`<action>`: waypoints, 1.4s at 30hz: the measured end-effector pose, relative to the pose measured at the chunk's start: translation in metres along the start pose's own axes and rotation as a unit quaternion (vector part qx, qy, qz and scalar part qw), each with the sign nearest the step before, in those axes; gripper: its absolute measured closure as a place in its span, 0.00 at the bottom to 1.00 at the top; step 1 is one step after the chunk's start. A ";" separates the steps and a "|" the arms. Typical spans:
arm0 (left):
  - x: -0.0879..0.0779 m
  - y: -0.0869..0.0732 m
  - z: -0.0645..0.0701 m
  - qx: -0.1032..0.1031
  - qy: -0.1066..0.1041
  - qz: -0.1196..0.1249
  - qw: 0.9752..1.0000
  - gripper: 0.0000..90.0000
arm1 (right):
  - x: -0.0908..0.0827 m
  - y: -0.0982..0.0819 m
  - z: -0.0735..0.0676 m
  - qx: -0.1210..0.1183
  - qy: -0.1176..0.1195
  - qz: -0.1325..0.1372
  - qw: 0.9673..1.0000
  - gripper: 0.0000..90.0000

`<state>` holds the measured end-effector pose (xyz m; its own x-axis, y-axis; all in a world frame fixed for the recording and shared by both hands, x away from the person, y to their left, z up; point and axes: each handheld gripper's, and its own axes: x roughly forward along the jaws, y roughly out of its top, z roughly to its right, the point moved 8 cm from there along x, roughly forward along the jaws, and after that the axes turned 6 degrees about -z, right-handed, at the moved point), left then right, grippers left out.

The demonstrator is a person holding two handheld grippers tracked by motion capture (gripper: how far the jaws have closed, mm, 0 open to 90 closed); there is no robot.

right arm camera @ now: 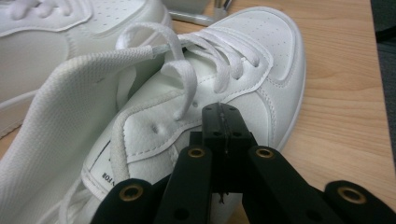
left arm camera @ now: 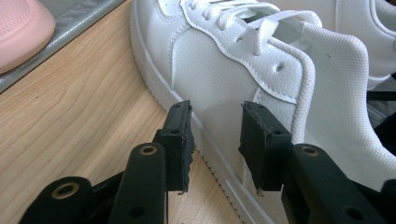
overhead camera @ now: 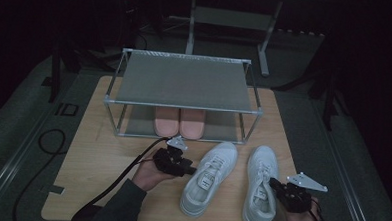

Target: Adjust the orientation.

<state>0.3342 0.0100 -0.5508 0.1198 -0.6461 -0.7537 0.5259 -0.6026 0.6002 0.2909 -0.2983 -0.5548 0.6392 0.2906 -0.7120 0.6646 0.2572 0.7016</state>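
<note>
On the wooden counter (overhead camera: 96,161) we see a metal shoe rack (overhead camera: 182,82) with pink slippers (overhead camera: 179,122) on its lower shelf. In front of it lie two white sneakers. Our left gripper (left arm camera: 215,140), jaws spread, sits against the side of the left sneaker (overhead camera: 208,178) without pressing it. Our right gripper (right arm camera: 223,119), jaws pressed together and empty, hovers over the right sneaker (overhead camera: 260,186).

Wooden table (overhead camera: 96,161) carries a shoe rack (overhead camera: 185,80) and two white sneakers (overhead camera: 208,176).
</note>
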 end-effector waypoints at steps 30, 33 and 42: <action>0.020 0.008 -0.013 -0.003 0.037 0.014 0.999 0.77 | 0.002 -0.001 -0.013 0.001 0.023 0.013 1.000 1.00; 0.025 0.011 -0.015 0.001 0.041 0.016 0.999 0.80 | 0.002 -0.003 -0.008 0.012 0.028 0.013 0.999 1.00; 0.033 0.011 -0.017 0.001 0.045 0.008 0.999 0.82 | 0.006 -0.011 0.002 0.023 0.008 0.000 1.000 1.00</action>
<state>0.3584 -0.0096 -0.5740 0.2029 -0.6109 -0.7653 0.5219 -0.5938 0.6124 0.2883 -0.3010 -0.5664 0.6331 0.3060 -0.7110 0.6821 0.2138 0.6993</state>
